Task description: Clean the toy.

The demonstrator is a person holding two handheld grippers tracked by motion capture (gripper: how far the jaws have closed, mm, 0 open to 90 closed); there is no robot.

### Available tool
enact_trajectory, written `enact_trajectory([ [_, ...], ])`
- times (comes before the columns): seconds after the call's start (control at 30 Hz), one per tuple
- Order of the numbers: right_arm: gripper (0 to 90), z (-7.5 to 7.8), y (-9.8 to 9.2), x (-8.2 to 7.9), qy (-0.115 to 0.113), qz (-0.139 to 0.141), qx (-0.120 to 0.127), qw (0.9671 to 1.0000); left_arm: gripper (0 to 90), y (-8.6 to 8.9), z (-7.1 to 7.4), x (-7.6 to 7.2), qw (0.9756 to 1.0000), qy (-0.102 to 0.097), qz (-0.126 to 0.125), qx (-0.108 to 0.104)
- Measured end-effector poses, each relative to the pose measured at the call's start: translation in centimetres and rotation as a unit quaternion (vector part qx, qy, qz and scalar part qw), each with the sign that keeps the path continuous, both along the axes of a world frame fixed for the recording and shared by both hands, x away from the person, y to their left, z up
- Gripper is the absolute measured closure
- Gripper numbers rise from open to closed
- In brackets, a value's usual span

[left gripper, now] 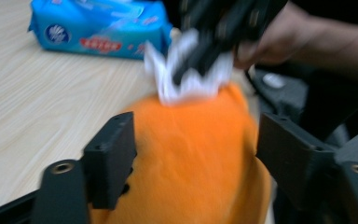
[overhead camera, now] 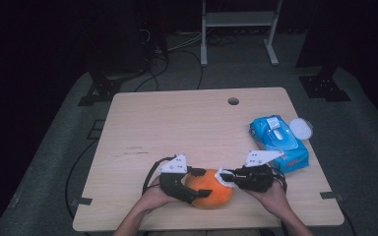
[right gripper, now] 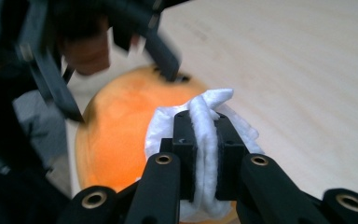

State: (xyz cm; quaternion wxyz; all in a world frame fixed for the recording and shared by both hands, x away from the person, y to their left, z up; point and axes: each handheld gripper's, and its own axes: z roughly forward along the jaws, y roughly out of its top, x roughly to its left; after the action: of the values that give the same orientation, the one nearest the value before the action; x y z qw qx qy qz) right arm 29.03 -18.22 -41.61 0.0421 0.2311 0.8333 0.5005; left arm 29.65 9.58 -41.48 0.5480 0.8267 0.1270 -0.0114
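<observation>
Each black hand-held gripper [overhead camera: 204, 191] [overhead camera: 225, 177] carried a pale grey three-cornered plate [overhead camera: 173, 164] dotted with holes, brass-ringed screw holes [right gripper: 163, 159] in its arms, and a trailing black cable [overhead camera: 150, 173].

Near the table's [overhead camera: 177, 118] front edge, a ball [overhead camera: 210, 191]; left gripper [overhead camera: 195, 187] astride its left side, right gripper [overhead camera: 225, 178] at its upper right, a wipe [overhead camera: 223, 176] pinched between jaws and touching the ball. Right of these, a pack [overhead camera: 278, 142]; just beyond, a lid [overhead camera: 300, 128].
</observation>
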Motion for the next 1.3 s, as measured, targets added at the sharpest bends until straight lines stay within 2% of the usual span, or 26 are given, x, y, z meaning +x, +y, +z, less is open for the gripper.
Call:
enact_trajectory([
  [0.03, 81.1, -0.1, 0.1, -0.4, 0.006, 0.014, 0.001, 0.9999, 18.8, 0.0, 0.2, 0.1, 1.0000, -0.002, 0.008, 0.006],
  [0.07, 81.1, -0.1, 0.1, -0.4, 0.006, 0.014, 0.001, 0.9999, 16.9, 0.0, 0.2, 0.1, 1.0000, -0.002, 0.008, 0.006],
  [0.13, 81.0, -0.2, 0.1, -1.0, 0.002, 0.034, -0.004, 0.9994, 12.2, -0.2, 0.1, 0.3, 0.9998, 0.004, 0.016, 0.008],
  [0.2, 81.0, -0.2, 0.1, -1.3, 0.003, 0.038, -0.005, 0.9993, 10.5, -0.7, -0.3, 0.3, 0.9994, 0.009, 0.016, 0.030],
  [0.27, 81.0, -0.3, 0.0, -1.7, 0.002, 0.045, -0.005, 0.9990, 7.9, -1.5, -1.0, 0.2, 0.9978, 0.022, 0.006, 0.062],
  [0.3, 80.8, -0.2, -0.3, -1.8, 0.006, 0.048, -0.002, 0.9988, 6.8, -1.8, -1.4, 0.1, 0.9975, 0.022, 0.005, 0.066],
  [0.37, 80.8, -0.2, -0.5, -1.9, 0.004, 0.048, -0.001, 0.9988, 6.9, -2.0, -1.8, 0.1, 0.9976, 0.022, 0.004, 0.066],
  [0.43, 80.7, -0.2, -1.0, -1.9, 0.006, 0.045, 0.009, 0.9989, 12.2, -2.0, -1.8, 0.0, 0.9973, 0.018, 0.001, 0.070],
  [0.47, 80.5, -0.2, -1.5, -1.9, 0.008, 0.039, 0.018, 0.9990, 23.6, -2.0, -1.7, -0.3, 0.9967, 0.004, -0.004, 0.080],
  [0.5, 80.5, -0.2, -1.5, -1.9, 0.008, 0.039, 0.018, 0.9990, 28.4, -2.0, -1.7, -0.3, 0.9967, 0.004, -0.004, 0.080],
  [0.53, 80.5, -0.1, -1.9, -1.9, 0.008, 0.033, 0.023, 0.9992, 28.4, -1.9, -1.6, -0.5, 0.9966, 0.001, -0.008, 0.082],
  [0.63, 80.5, 0.2, -3.5, -1.8, 0.011, 0.015, 0.053, 0.9984, 43.2, -2.1, -0.9, -1.0, 0.9973, -0.008, -0.010, 0.072],
  [0.67, 80.5, 0.2, -3.5, -1.8, 0.011, 0.015, 0.053, 0.9984, 45.0, -2.1, -0.9, -1.0, 0.9973, -0.008, -0.010, 0.072],
  [0.7, 80.5, 0.5, -4.2, -1.8, 0.006, 0.003, 0.057, 0.9984, 45.7, -2.3, -0.4, -1.2, 0.9976, -0.016, -0.008, 0.067],
  [0.73, 80.5, 0.5, -4.2, -1.8, 0.006, 0.003, 0.057, 0.9984, 46.1, -2.3, -0.4, -1.2, 0.9976, -0.016, -0.008, 0.067],
  [0.83, 80.4, 0.8, -5.6, -2.0, -0.001, -0.014, 0.058, 0.9982, 46.1, -2.6, 0.3, -1.1, 0.9969, -0.038, -0.001, 0.069],
  [0.97, 80.4, 0.5, -8.0, -2.2, -0.005, -0.048, 0.042, 0.9979, 46.0, -2.9, 1.0, 0.0, 0.9953, -0.063, 0.030, 0.068],
  [1.03, 80.4, 0.1, -8.7, -2.1, -0.004, -0.059, 0.034, 0.9977, 45.9, -2.9, 1.5, 0.9, 0.9940, -0.073, 0.047, 0.068],
  [1.07, 80.4, 0.1, -8.7, -2.1, -0.004, -0.059, 0.034, 0.9977, 45.7, -2.9, 1.5, 0.9, 0.9940, -0.073, 0.047, 0.068],
  [1.1, 80.3, 0.0, -9.0, -2.0, -0.002, -0.063, 0.032, 0.9975, 45.7, -2.9, 1.6, 1.3, 0.9928, -0.080, 0.057, 0.068],
  [1.13, 80.1, -0.4, -9.7, -1.8, -0.003, -0.075, 0.018, 0.9970, 45.4, -2.9, 1.7, 1.7, 0.9916, -0.086, 0.066, 0.071],
  [1.17, 79.9, -0.6, -10.0, -1.7, -0.002, -0.081, 0.014, 0.9966, 45.2, -2.8, 1.8, 2.3, 0.9907, -0.088, 0.081, 0.065],
  [1.27, 79.7, -0.9, -10.5, -1.4, -0.003, -0.091, 0.008, 0.9958, 44.9, -2.7, 1.8, 3.0, 0.9896, -0.090, 0.090, 0.067],
  [1.3, 79.5, -1.1, -10.8, -1.1, -0.006, -0.100, -0.003, 0.9950, 44.7, -2.7, 1.8, 3.4, 0.9877, -0.097, 0.100, 0.072],
])
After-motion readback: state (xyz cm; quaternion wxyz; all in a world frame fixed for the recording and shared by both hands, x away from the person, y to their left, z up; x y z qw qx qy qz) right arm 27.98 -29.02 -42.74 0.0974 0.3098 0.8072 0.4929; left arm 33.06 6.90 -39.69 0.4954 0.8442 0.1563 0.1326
